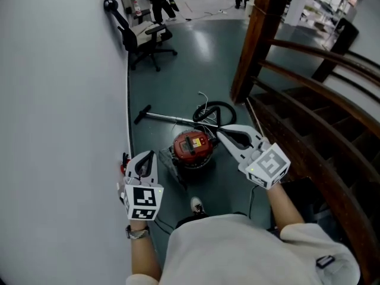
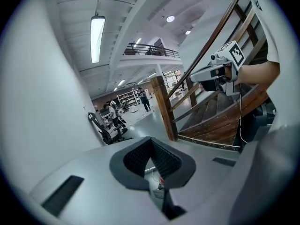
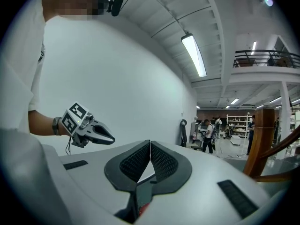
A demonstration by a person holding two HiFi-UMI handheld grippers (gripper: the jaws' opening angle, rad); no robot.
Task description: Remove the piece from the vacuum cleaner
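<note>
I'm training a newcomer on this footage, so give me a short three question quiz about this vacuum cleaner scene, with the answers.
1. True or false: the left gripper is gripping the red vacuum cleaner.
2. In the head view, what stands right of the vacuum cleaner? A) wooden staircase B) workbench C) refrigerator
3. Fill in: the right gripper has its jaws ____, with nothing between them.
Key: 1 false, its jaws are shut and empty; 2 A; 3 shut.
</note>
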